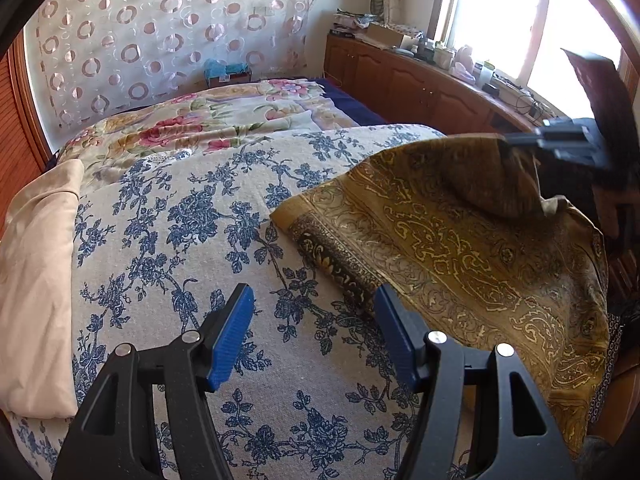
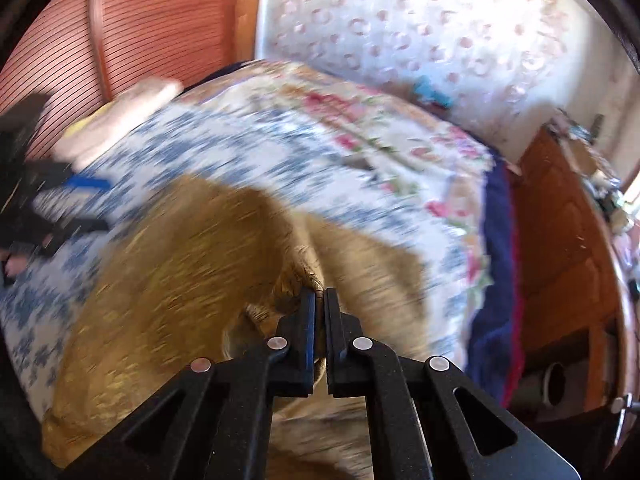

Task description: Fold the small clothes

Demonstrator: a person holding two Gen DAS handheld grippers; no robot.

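A mustard-gold patterned cloth [image 1: 472, 240] lies on the blue-flowered bedspread [image 1: 192, 216], right of centre. My left gripper [image 1: 314, 312] is open and empty, low over the bedspread at the cloth's near left edge. My right gripper [image 2: 319, 300] is shut on a bunched corner of the gold cloth [image 2: 168, 280] and lifts it off the bed. The right gripper also shows in the left wrist view [image 1: 568, 142], blurred, holding the raised far corner. The right wrist view is motion-blurred.
A cream folded fabric [image 1: 36, 280] lies at the bed's left side. A pink-flowered quilt [image 1: 224, 120] covers the far part of the bed. A wooden cabinet [image 1: 416, 84] with clutter runs along the window on the right. The bed's right edge drops beside the cloth.
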